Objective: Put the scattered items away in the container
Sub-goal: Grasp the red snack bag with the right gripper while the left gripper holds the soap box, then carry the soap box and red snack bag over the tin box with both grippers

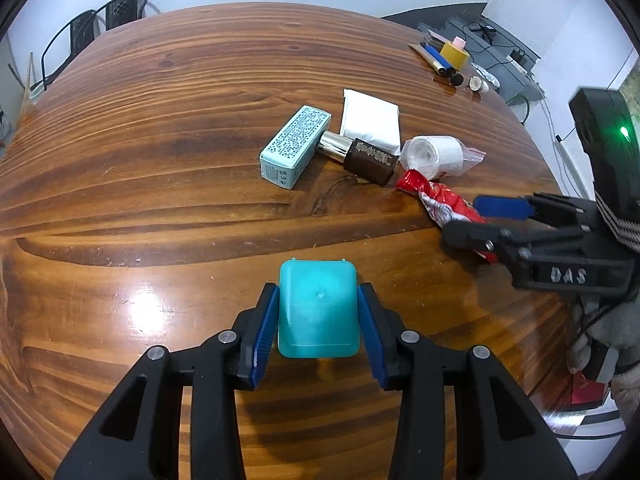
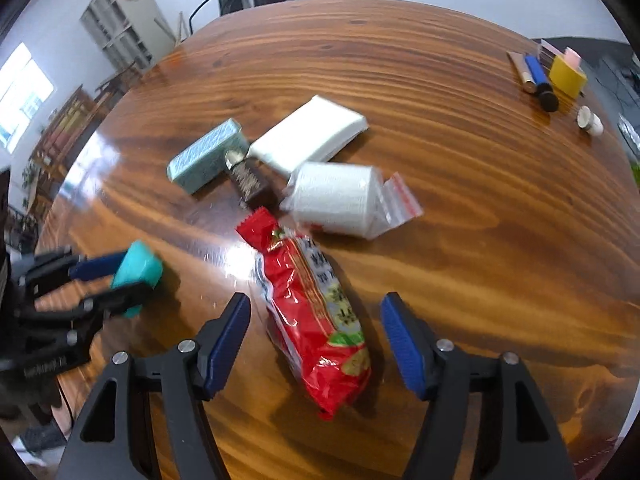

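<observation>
My left gripper [image 1: 318,316] is shut on a small teal plastic box [image 1: 318,310], held just above the wooden table [image 1: 160,120]; it shows too in the right wrist view [image 2: 136,272]. My right gripper [image 2: 316,336] is open, its blue pads on either side of a red snack packet [image 2: 316,316] lying on the table. In the left wrist view the right gripper [image 1: 476,220] is at the right, over the packet [image 1: 436,198]. Beyond lie a light blue carton [image 1: 294,146], a brown bottle [image 1: 360,156], a white tissue pack [image 1: 370,120] and a bagged white roll [image 1: 438,156].
At the table's far right corner are pens, a yellow tape roll [image 1: 454,56] and small caps [image 1: 478,85]. Chairs [image 1: 100,24] stand behind the far edge. No container shows apart from the teal box.
</observation>
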Action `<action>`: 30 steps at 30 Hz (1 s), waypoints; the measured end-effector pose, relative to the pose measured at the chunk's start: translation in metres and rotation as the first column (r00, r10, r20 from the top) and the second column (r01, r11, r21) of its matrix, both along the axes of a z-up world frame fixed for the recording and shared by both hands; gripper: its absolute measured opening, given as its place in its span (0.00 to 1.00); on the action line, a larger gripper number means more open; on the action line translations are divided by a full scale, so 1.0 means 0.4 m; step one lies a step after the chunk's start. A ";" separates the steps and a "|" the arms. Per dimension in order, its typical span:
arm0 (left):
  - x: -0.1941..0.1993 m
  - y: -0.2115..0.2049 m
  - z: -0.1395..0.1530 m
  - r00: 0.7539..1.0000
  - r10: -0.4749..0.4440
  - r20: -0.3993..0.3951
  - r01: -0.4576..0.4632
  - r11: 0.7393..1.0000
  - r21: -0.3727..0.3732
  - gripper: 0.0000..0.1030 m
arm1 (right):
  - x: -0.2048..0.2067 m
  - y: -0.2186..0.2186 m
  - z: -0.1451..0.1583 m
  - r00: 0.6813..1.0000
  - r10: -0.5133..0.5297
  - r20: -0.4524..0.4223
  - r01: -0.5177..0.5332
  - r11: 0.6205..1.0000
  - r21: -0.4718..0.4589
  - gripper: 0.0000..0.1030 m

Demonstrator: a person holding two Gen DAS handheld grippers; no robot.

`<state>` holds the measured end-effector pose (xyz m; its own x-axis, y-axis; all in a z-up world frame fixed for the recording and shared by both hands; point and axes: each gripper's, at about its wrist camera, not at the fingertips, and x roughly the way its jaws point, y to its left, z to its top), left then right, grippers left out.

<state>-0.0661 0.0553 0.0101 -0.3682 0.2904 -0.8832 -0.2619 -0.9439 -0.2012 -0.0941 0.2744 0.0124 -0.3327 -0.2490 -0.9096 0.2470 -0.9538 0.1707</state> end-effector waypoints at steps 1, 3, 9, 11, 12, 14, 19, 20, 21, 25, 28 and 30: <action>0.004 0.000 0.000 1.000 0.005 0.002 -0.005 1.000 0.001 0.41 | -0.001 0.003 -0.001 1.000 -0.003 0.007 0.003 1.000 -0.004 0.68; 0.011 0.000 -0.001 1.000 0.017 0.008 -0.017 1.000 0.008 0.41 | 0.006 -0.004 0.001 1.000 0.006 0.003 -0.006 1.000 -0.013 0.49; 0.046 0.020 0.000 1.000 0.012 0.016 -0.012 1.000 0.013 0.41 | 0.053 -0.018 0.001 1.000 0.012 0.016 -0.012 1.000 -0.011 0.32; 0.056 0.025 0.008 1.000 0.014 0.011 -0.014 1.000 0.012 0.41 | 0.073 -0.010 0.002 1.000 -0.002 0.025 0.003 0.999 -0.041 0.31; 0.060 0.026 0.011 1.000 0.017 0.010 -0.017 1.000 0.012 0.41 | 0.086 -0.002 0.005 0.999 -0.015 0.028 0.016 0.998 -0.058 0.31; 0.070 0.031 0.018 1.000 0.021 0.007 -0.021 1.000 0.010 0.41 | 0.115 0.017 0.016 0.999 -0.036 0.028 0.038 0.995 -0.092 0.31; 0.096 0.056 0.030 1.000 0.013 0.003 -0.013 1.000 0.002 0.41 | 0.175 0.041 0.057 0.998 -0.068 0.015 0.070 0.985 -0.155 0.31; 0.103 0.066 0.034 1.000 0.009 0.002 -0.009 1.000 0.001 0.41 | 0.190 0.052 0.066 0.997 -0.077 0.013 0.078 0.982 -0.170 0.31; 0.109 0.075 0.037 1.000 0.005 0.001 -0.005 1.000 0.001 0.41 | 0.203 0.062 0.072 0.996 -0.086 0.012 0.086 0.980 -0.181 0.31; 0.135 0.120 0.051 1.000 -0.020 -0.005 0.020 1.000 0.001 0.41 | 0.259 0.109 0.101 0.994 -0.111 0.004 0.110 0.971 -0.210 0.31; 0.158 0.158 0.062 0.999 -0.039 -0.010 0.039 0.999 0.001 0.41 | 0.301 0.142 0.123 0.991 -0.136 -0.009 0.131 0.965 -0.227 0.31; 0.172 0.188 0.071 0.998 -0.056 -0.014 0.056 0.998 0.001 0.41 | 0.342 0.177 0.146 0.987 -0.163 -0.020 0.153 0.959 -0.240 0.31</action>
